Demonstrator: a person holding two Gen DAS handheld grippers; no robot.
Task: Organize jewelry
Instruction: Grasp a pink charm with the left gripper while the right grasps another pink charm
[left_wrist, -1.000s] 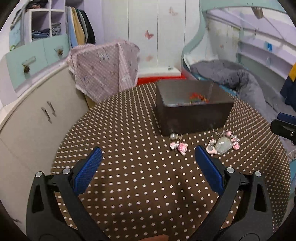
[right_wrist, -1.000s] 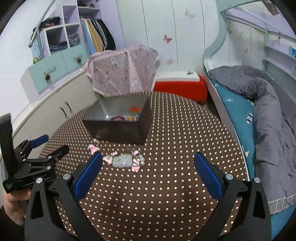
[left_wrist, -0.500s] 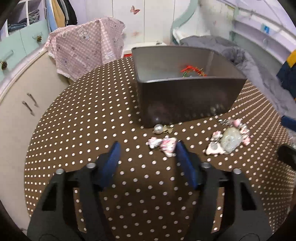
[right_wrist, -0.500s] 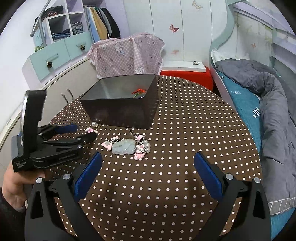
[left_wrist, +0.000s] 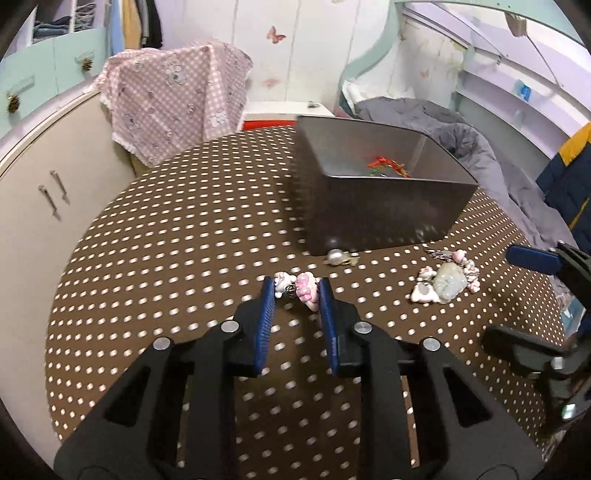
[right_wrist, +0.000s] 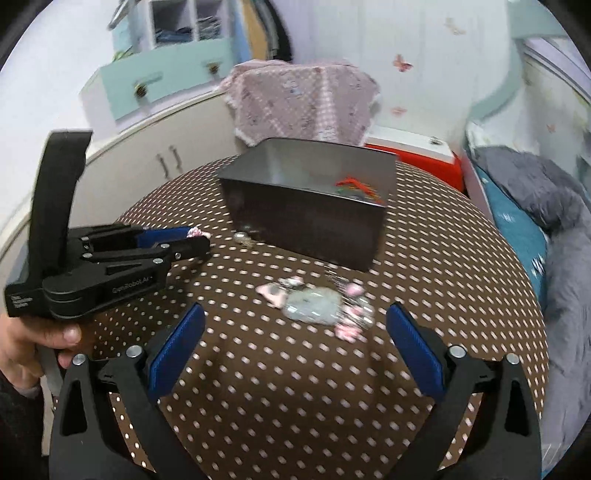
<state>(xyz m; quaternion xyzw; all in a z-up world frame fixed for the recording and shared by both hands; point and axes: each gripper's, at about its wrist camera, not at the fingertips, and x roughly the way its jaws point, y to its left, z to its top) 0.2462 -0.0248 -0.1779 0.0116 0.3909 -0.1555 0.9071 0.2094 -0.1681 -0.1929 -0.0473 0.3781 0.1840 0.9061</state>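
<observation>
Round bench (left_wrist: 166, 240) under a brown cloth with pale dots; fills most of both views.

Dark rectangular box (left_wrist: 376, 218) stands on the far half of the bench, open at the top. Red and green pieces (left_wrist: 386, 166) lie in its far corner; too small to tell what they are.

Left tongs (left_wrist: 296, 291) low over the bench, just short of the box. Blue pads (left_wrist: 265, 325) drawn in narrow, jaws closing. Pink-and-white charm (left_wrist: 304, 290) sits between the tips on the cloth. Right pad looks against it; left pad beside its paler end, contact not certain. In the right wrist view the same tongs (right_wrist: 197, 240) come in from the left, a hand (right_wrist: 33, 339) on the grip, a bit of pink showing at the tips.

Right tongs (right_wrist: 295, 343) wide apart, jaws beginning to close, nothing between the pads. They sit just short of the pale green pendant cluster (right_wrist: 317, 306), which lies on the cloth in front of the box with pink beads and a chain round it; blurred here. Left wrist view shows that cluster (left_wrist: 447, 284) to the right of the charm, apart from it.

Pearl piece (left_wrist: 336, 256) lies on the cloth at the foot of the box's near wall, between charm and box.
</observation>
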